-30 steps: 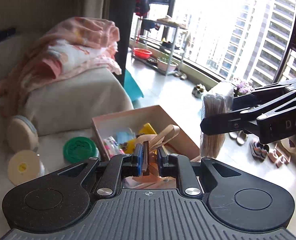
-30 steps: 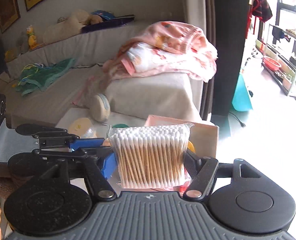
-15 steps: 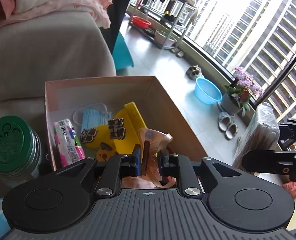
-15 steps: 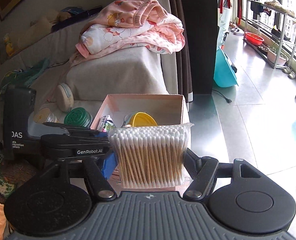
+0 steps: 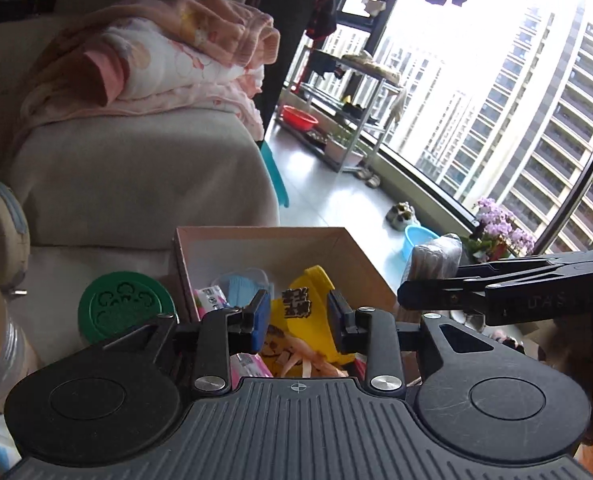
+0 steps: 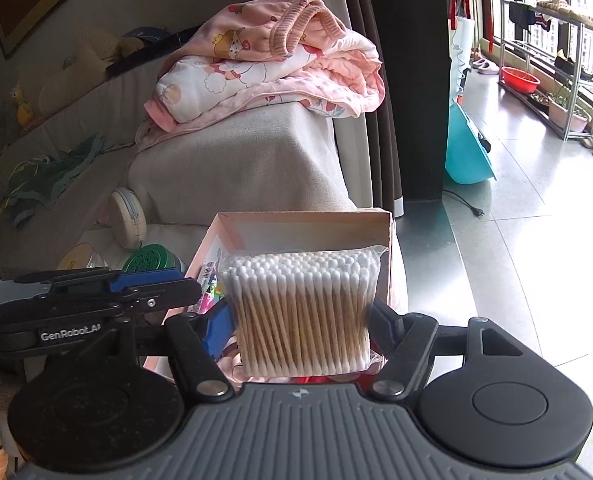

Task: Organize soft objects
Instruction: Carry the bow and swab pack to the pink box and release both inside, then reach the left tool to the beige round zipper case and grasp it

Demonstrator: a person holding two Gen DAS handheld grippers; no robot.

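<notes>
A pink cardboard box (image 5: 348, 248) stands in front of the sofa and holds a yellow cloth item (image 5: 310, 304), blue face masks (image 5: 240, 282), a small tissue pack (image 5: 210, 300) and a peach ribbon (image 5: 310, 362). My left gripper (image 5: 298, 320) is open and empty just above the box's near end, over the ribbon. My right gripper (image 6: 300, 326) is shut on a clear pack of cotton swabs (image 6: 302, 312), held over the box (image 6: 308, 220). The swab pack (image 5: 432, 256) shows at the box's right side in the left wrist view.
A green-lidded jar (image 5: 126, 306) and a yellow-lidded jar (image 6: 78, 258) stand left of the box. A pink blanket (image 6: 272, 68) lies on the grey sofa arm (image 6: 248, 164). Tiled floor, a teal dustpan (image 6: 466, 148) and a metal rack (image 6: 552, 60) lie to the right.
My left gripper opened and let go of the peach ribbon, which now lies in the box. My right gripper moved closer over the box with the swab pack.
</notes>
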